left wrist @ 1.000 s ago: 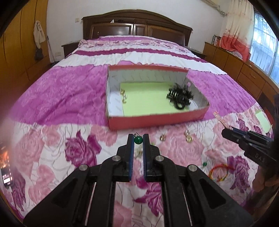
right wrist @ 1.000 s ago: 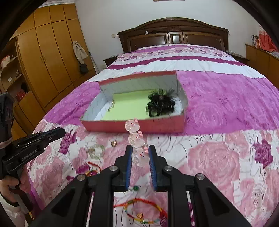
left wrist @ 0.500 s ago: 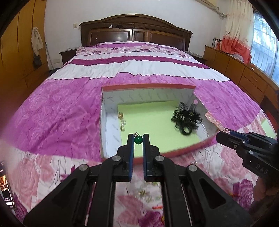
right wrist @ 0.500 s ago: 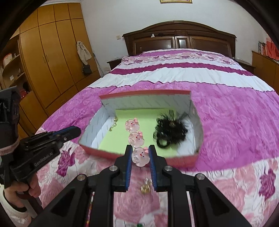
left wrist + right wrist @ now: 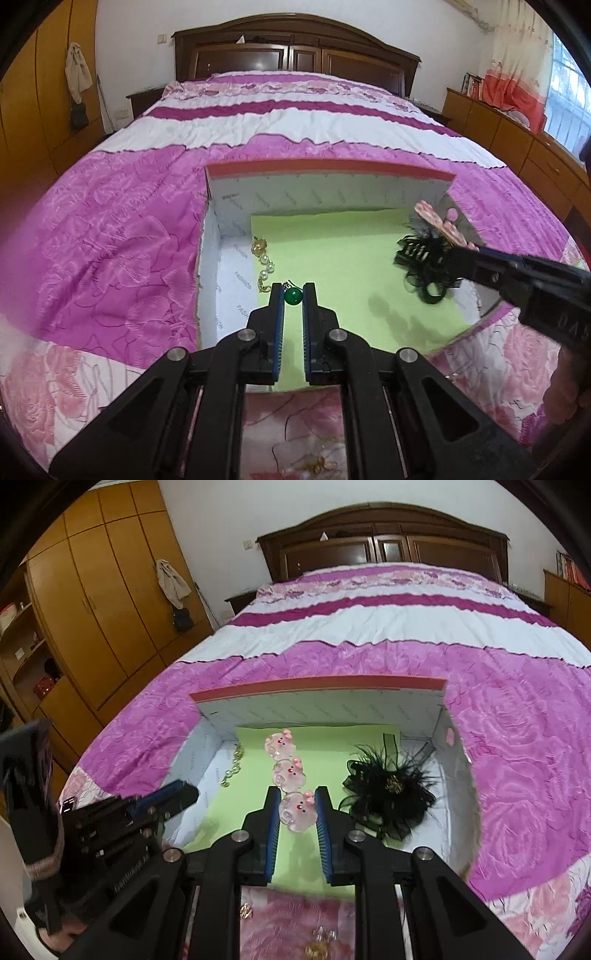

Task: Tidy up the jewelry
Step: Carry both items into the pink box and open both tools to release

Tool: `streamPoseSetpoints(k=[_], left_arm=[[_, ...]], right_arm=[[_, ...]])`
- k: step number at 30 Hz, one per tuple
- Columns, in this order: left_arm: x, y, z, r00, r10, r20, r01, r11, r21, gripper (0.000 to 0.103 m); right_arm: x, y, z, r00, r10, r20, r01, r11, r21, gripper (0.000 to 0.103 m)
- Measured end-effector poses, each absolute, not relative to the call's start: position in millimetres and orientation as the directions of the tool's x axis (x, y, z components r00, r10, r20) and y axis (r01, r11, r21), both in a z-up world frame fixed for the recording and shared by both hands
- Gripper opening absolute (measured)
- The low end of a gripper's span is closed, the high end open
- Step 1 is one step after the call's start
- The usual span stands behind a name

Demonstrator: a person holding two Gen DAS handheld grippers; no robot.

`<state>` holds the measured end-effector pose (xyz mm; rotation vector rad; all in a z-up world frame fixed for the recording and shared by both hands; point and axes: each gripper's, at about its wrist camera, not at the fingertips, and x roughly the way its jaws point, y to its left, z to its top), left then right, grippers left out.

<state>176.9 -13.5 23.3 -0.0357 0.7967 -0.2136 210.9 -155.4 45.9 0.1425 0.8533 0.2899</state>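
My left gripper (image 5: 293, 293) pinches a green bead (image 5: 293, 296) over the box (image 5: 325, 168) on the bed (image 5: 110, 236). Right gripper (image 5: 297, 802) clamps a pink cat-bead strand (image 5: 291, 773) above the green liner (image 5: 332, 251). Farther in: pearl chain (image 5: 265, 266) left, black feather clip (image 5: 388, 786) right.

One red box (image 5: 317, 685) is sitting on one bed (image 5: 517, 738), and two tools are reaching over it: the left tool (image 5: 293, 297) is pinching one green bead (image 5: 293, 296), the right tool (image 5: 297, 805) one string of three pink cat-face beads (image 5: 288, 771). Inside the box one black feathered hair piece (image 5: 388, 790) and one gold-and-pearl chain (image 5: 264, 266) are lying.
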Motion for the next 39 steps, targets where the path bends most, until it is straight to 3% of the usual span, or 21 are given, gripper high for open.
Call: streamPoseSetpoints(k=[24,27,30,39], left_arm=[[190.6,-21.9,-11.2,0.667,-0.182,-0.723,0.179,0.98,-0.082,0.002],[192.1,-22.4,-11.2,0.666,-0.184,-0.723,0.183,0.98,-0.08,0.002],[192.1,-23.2,-11.1,0.663,-0.182,-0.726,0.185,0.98,-0.077,0.003],[182.7,-21.1,1.3,0.657,-0.192,-0.729,0.192,0.978,-0.084,0.011]], right_arm=[[288.6,-139.4,-11.2,0.558,0.174,-0.812,-0.116,0.984,0.132,0.02],[287.3,-139.9,-10.2,0.558,0.181,-0.81,-0.115,0.983,0.141,0.023],[284.9,-140.9,-7.6,0.563,0.2,-0.802,-0.117,0.98,0.162,0.036],[264.2,-153.7,24.5,0.616,0.249,-0.747,-0.124,0.968,0.22,0.037]])
